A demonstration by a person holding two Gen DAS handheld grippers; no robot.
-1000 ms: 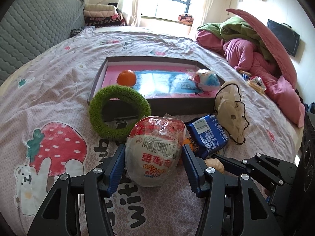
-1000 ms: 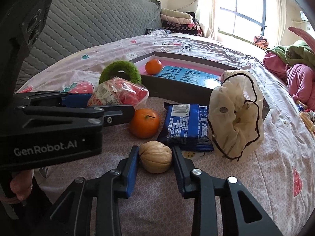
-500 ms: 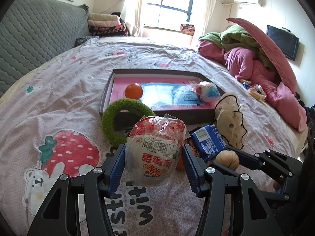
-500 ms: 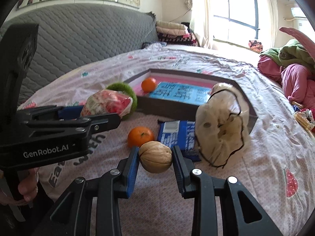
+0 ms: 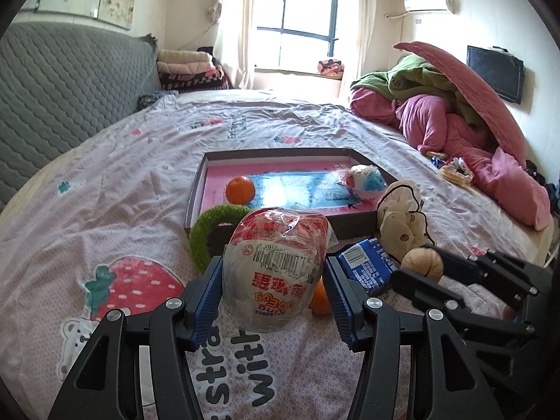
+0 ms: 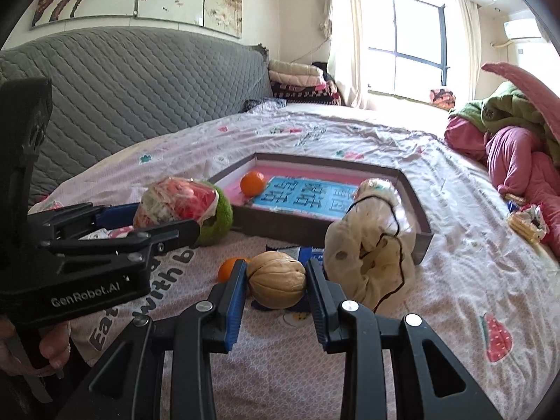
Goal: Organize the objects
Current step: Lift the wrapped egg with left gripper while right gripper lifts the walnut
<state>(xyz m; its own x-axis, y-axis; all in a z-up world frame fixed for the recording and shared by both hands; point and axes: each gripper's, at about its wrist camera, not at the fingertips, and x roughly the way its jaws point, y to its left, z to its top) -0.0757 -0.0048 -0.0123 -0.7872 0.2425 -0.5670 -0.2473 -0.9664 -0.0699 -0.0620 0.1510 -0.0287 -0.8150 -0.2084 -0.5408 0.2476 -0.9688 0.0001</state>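
My left gripper (image 5: 274,294) is shut on a round snack in clear wrap with a red top (image 5: 274,266), held above the bedspread; in the right wrist view that snack (image 6: 175,203) shows at the left. My right gripper (image 6: 276,283) is shut on a walnut (image 6: 278,280), also lifted; the left wrist view shows the walnut (image 5: 421,262) at the right. Ahead lies a shallow box with a pink floor (image 5: 199,182) (image 6: 409,189); inside it are an orange (image 5: 239,189) (image 6: 252,182) and a wrapped snack (image 5: 365,178).
On the bedspread in front of the box lie a green fuzzy ring (image 5: 203,231), a blue packet (image 5: 364,262), a second orange (image 6: 226,268) and a cream cloth pouch (image 6: 371,259). Pink and green bedding (image 5: 455,122) is piled at the right; a grey quilted headboard (image 6: 122,98) stands at the left.
Both grippers have risen with the snack and the walnut still gripped. The views tilted up, so the box and bed items sit lower and farther in frame.
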